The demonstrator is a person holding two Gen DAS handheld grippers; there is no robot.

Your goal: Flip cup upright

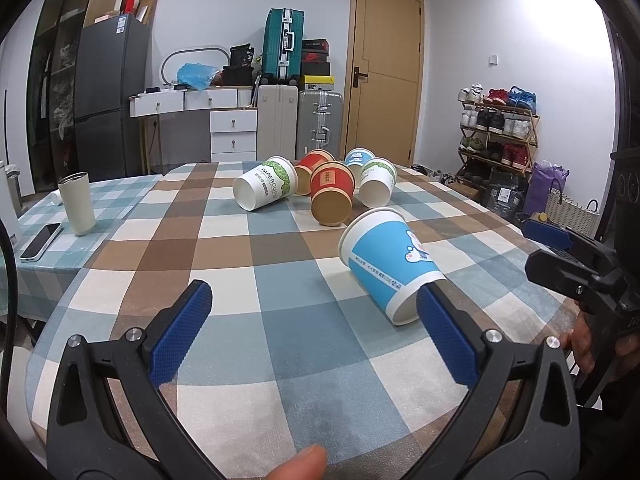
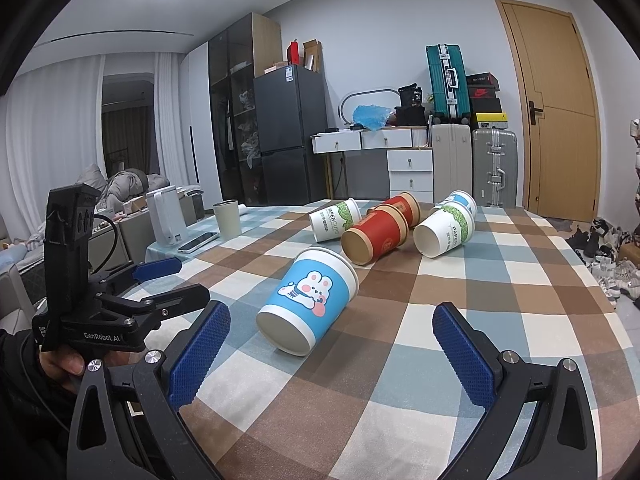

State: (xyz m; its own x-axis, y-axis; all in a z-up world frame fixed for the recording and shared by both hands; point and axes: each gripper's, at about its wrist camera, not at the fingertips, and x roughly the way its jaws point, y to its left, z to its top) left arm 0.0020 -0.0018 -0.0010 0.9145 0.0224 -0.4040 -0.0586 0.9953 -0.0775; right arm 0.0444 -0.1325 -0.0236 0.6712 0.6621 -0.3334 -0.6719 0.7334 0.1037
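A blue and white paper cup (image 1: 390,262) with a rabbit print lies on its side on the checked tablecloth, nearest to me; it also shows in the right wrist view (image 2: 310,298). Its base end points toward me. My left gripper (image 1: 314,296) is open and empty, its right fingertip (image 1: 430,300) close by the cup's base. My right gripper (image 2: 330,320) is open and empty, just short of the cup. Farther back lie several more cups on their sides: a red one (image 1: 332,194), a green-print white one (image 1: 266,188) and others.
A grey tumbler (image 1: 78,204) and a phone (image 1: 40,240) stand at the table's left side. The other gripper shows at the right edge (image 1: 576,264) and at the left (image 2: 132,300). The table edge (image 1: 44,320) curves at the near left.
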